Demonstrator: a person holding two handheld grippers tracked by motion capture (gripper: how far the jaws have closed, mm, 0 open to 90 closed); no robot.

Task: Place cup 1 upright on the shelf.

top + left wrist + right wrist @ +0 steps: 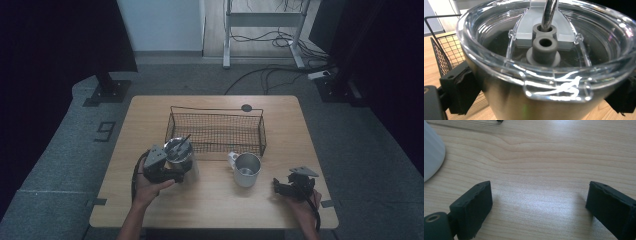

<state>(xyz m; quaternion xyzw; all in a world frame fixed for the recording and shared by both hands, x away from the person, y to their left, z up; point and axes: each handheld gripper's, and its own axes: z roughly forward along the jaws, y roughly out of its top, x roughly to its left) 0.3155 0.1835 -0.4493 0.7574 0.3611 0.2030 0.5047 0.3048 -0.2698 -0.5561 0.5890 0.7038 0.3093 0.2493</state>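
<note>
1. The left gripper (172, 172) sits at the lower left of the high view, its jaws spread wide around a steel tumbler with a clear plastic lid (544, 62), one black pad on each side of the body and pressing on it.
2. In the left gripper view the tumbler shows brushed metal walls, a glossy see-through lid with a pull tab at its front rim, a pale grey slider, two dark grey round spouts, and a metal straw (549, 12) rising from the farther spout.
3. In the high view the tumbler (178, 152) stands upright on the light wooden bench (210, 210), left of centre, just in front of the black wire mesh basket (216, 131) and close to its left front corner.
4. A steel mug with a white handle (246, 169) stands to the right of the tumbler, near the basket's front edge.
5. The right gripper (281, 187) rests at the lower right, apart from the mug; in the right gripper view its jaws stand wide with only bare wood between them.
</note>
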